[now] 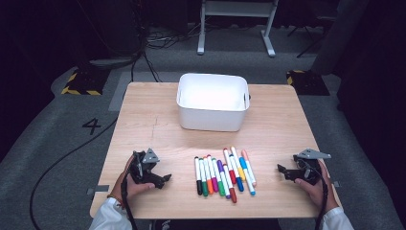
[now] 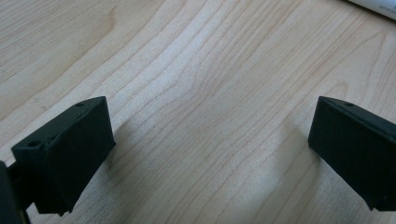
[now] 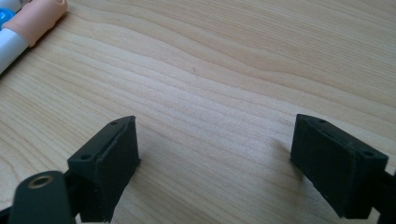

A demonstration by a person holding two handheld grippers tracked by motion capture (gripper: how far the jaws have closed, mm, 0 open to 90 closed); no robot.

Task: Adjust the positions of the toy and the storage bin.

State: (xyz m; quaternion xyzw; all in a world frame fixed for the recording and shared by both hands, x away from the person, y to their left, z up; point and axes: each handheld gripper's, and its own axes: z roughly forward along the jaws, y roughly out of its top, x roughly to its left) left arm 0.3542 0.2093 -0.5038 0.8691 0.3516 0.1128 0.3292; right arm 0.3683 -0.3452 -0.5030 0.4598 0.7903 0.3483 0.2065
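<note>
Two hand-held tools are resting low over a wooden desk (image 1: 143, 120) in the high view, one at each side of a row of felt-tip markers (image 1: 224, 176). The left tool (image 1: 166, 178) is sitting in the person's left hand, its jaws standing wide with nothing between them; the right tool (image 1: 281, 168) is doing the same in the right hand. The markers are lying side by side near the front edge, midway between the tools, touching or overlapping one another, with caps in black, green, orange, purple, red, blue, yellow and peach. Judging by their look, they are light, stiff plastic tubes, smooth and likely to roll or slip, so gripping one across the middle of its barrel seems safest. Packed neighbours are standing in the way of a clean pinch; the outermost markers look easiest to reach. A white bin (image 1: 213, 102) is standing open behind the row, well apart from it.

In the left gripper view, the two black jaws are spreading wide over bare wood grain, and a sliver of white marker barrel (image 2: 373, 7) is showing at the top right corner.

In the right gripper view, the jaws are again spreading wide over bare wood, with a peach marker cap (image 3: 39, 16) and a blue-capped marker (image 3: 5, 19) lying at the top left.
</note>
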